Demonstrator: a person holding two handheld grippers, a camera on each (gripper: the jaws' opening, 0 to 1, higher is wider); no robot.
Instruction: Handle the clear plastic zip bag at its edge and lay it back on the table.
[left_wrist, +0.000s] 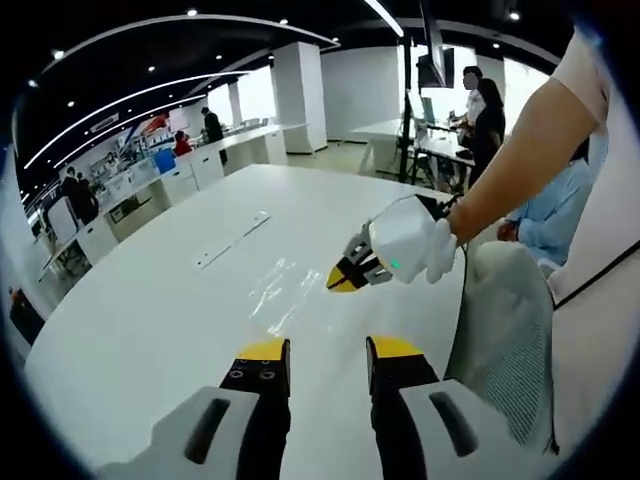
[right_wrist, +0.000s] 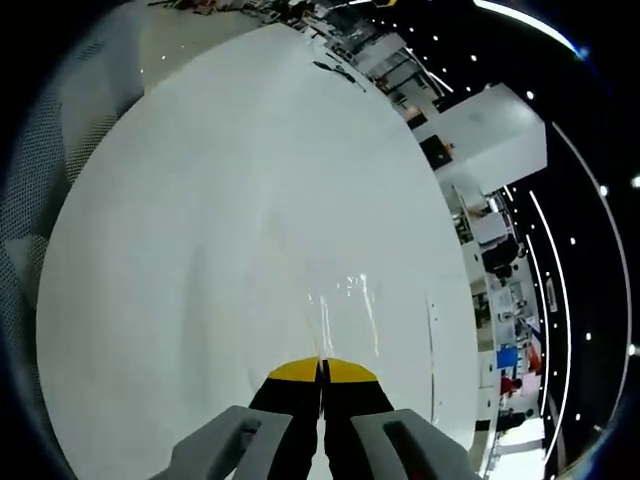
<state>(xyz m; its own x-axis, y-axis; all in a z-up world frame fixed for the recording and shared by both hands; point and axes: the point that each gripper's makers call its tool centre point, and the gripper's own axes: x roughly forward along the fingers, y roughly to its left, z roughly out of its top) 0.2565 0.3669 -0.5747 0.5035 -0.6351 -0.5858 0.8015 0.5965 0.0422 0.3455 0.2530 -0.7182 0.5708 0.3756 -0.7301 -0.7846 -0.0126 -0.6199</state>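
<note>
The clear plastic zip bag (left_wrist: 278, 292) lies flat on the white table (left_wrist: 150, 320), glinting just ahead of my left gripper (left_wrist: 328, 352). That gripper hovers open over the table, nothing between its yellow tips. From the right, a white-gloved hand brings in my right gripper (left_wrist: 346, 279), whose yellow tips meet the bag's right edge. In the right gripper view, my right gripper (right_wrist: 322, 368) has its jaws pressed together on the near edge of the bag (right_wrist: 345, 305), which stretches away over the table (right_wrist: 200, 250).
A grey mesh chair back (left_wrist: 505, 330) stands close at the table's right edge and appears again as mesh (right_wrist: 35, 200). A flat white strip (left_wrist: 232, 240) lies farther out on the table. Several people stand at desks behind.
</note>
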